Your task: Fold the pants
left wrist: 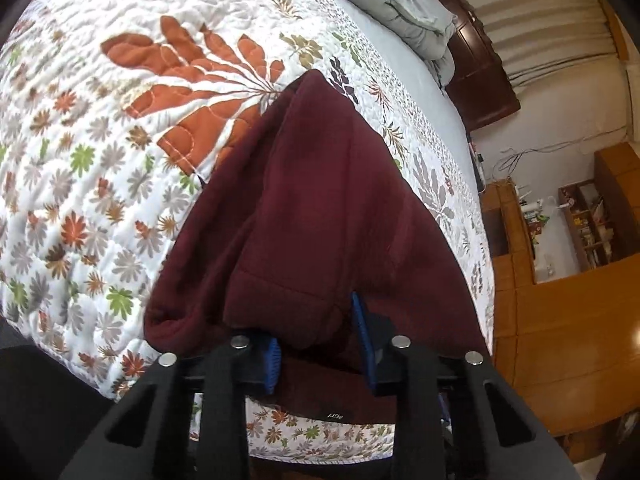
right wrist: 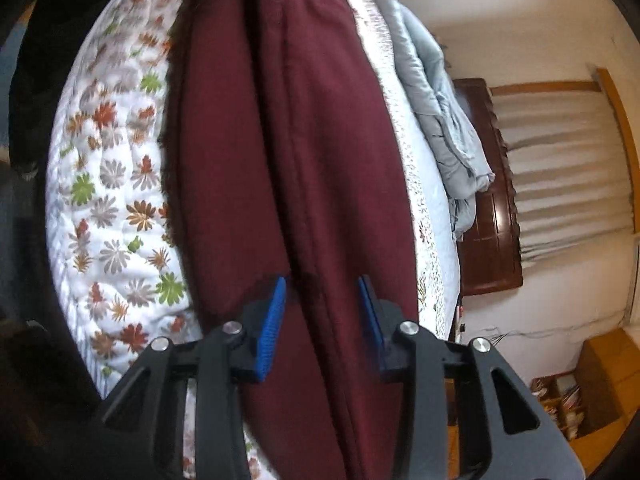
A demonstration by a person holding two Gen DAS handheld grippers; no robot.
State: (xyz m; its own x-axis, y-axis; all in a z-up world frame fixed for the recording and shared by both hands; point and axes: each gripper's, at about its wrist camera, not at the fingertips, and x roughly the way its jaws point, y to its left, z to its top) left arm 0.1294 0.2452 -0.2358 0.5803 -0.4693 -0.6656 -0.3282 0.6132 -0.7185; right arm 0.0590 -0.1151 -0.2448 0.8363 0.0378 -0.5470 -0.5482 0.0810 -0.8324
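Dark maroon pants [left wrist: 304, 208] lie on a floral quilted bedspread [left wrist: 100, 160]. In the left wrist view the cloth rises in a tent shape toward my left gripper [left wrist: 318, 354]. A bunched hem edge fills the gap between its blue pads [left wrist: 272, 360], and a small black label [left wrist: 333, 416] shows just below. In the right wrist view the pants [right wrist: 280, 140] run lengthwise away from my right gripper [right wrist: 322, 312]. A long seam fold sits between its blue pads [right wrist: 274, 320], with cloth filling the gap from pad to pad. Both grippers are shut on the fabric.
A crumpled pale blue blanket [left wrist: 404, 4] [right wrist: 444, 120] lies at the head of the bed by a dark wooden headboard [left wrist: 480, 76] [right wrist: 488, 208]. Wooden shelves [left wrist: 580, 220] and curtains [right wrist: 568, 168] stand beyond the bed's right edge. Something dark fills the left rim of the right wrist view.
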